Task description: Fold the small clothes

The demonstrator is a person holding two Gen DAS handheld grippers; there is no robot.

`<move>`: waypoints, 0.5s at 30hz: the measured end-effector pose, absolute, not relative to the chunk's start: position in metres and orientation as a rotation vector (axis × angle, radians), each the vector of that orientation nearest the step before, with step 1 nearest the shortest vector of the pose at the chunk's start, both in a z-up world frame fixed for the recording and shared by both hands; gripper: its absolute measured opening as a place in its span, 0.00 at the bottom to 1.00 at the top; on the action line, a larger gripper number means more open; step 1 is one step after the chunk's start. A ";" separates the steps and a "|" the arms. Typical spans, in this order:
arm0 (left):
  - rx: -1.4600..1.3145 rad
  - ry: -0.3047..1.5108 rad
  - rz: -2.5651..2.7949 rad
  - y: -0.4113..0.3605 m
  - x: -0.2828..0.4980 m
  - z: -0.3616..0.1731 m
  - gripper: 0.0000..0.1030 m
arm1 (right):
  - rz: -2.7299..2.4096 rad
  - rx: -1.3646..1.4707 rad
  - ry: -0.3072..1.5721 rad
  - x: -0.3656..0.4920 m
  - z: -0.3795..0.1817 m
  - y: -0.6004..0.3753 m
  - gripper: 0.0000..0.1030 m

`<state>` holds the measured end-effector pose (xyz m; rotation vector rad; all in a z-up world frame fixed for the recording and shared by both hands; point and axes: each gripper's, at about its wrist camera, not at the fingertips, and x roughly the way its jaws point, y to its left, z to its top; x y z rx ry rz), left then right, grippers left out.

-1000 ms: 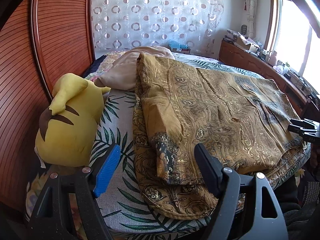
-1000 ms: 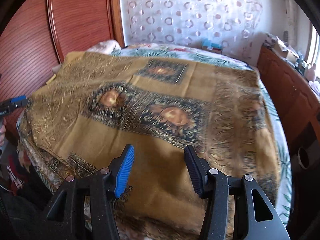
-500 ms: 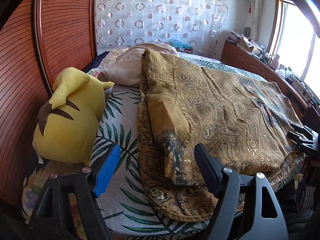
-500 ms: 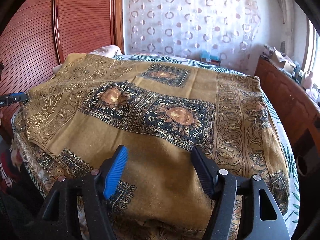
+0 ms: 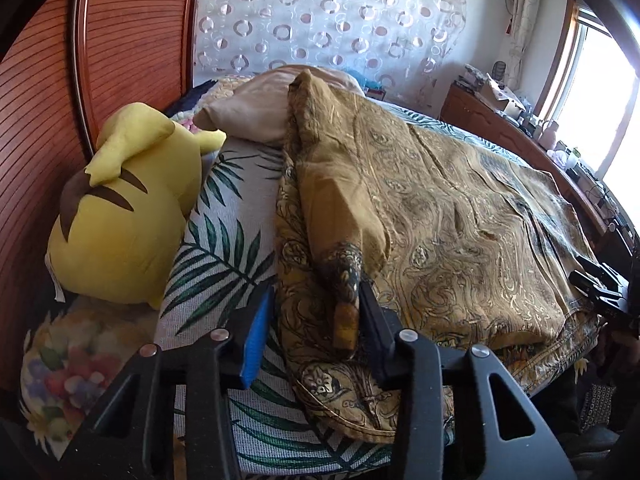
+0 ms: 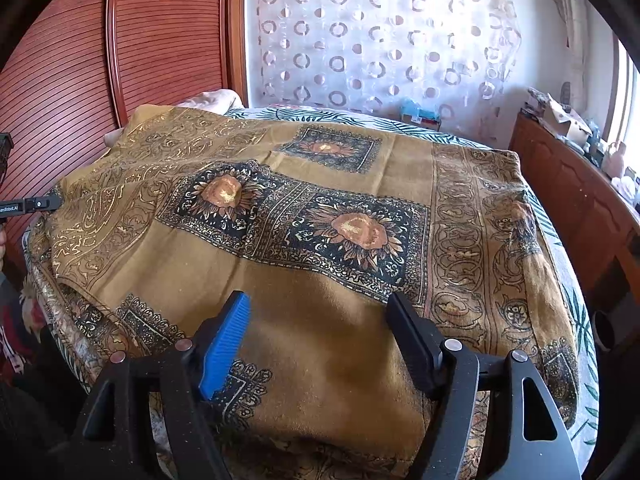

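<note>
A large ochre cloth with gold swirls and dark flower squares lies spread in layers on the bed. My left gripper is at the cloth's near left edge. Its jaws are closing around a rolled, dark-patterned fold. The black finger touches the fold, and the blue pad sits just beside the lower layer. My right gripper hovers over the cloth's near right part. Its jaws are opening and hold nothing. Each gripper shows at the edge of the other's view: right gripper, left gripper.
A yellow plush toy lies left of the cloth on the palm-leaf sheet. A beige pillow sits at the far end. Red-brown slatted wood panels stand on the left. A cluttered wooden sideboard runs along the right.
The left jaws have narrowed sharply around the cloth's rolled fold. The right jaws have spread wider over the cloth. Neither hand has shifted much.
</note>
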<state>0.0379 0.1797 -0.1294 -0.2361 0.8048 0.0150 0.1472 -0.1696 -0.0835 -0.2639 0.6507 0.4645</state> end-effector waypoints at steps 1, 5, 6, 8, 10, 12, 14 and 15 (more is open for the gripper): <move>-0.240 0.805 0.014 0.180 0.038 -0.129 0.41 | 0.463 -0.265 0.654 0.148 -0.083 -0.169 0.72; -0.241 0.805 0.004 0.179 0.039 -0.130 0.33 | 0.451 -0.267 0.669 0.149 -0.082 -0.169 0.74; -0.246 0.806 -0.008 0.180 0.038 -0.131 0.26 | 0.447 -0.267 0.677 0.148 -0.081 -0.169 0.75; -0.249 0.807 -0.036 0.178 0.039 -0.131 0.17 | 0.439 -0.269 0.697 0.149 -0.079 -0.168 0.76; -0.236 0.778 -0.070 0.173 0.037 -0.126 0.09 | 0.434 -0.268 0.717 0.149 -0.077 -0.169 0.76; -0.230 0.751 -0.094 0.168 0.034 -0.118 0.08 | 0.425 -0.266 0.734 0.150 -0.074 -0.169 0.77; -0.227 0.724 -0.111 0.163 0.031 -0.109 0.08 | 0.430 -0.266 0.739 0.147 -0.072 -0.168 0.77; -0.225 0.713 -0.118 0.160 0.030 -0.105 0.08 | 0.442 -0.270 0.729 0.144 -0.072 -0.169 0.77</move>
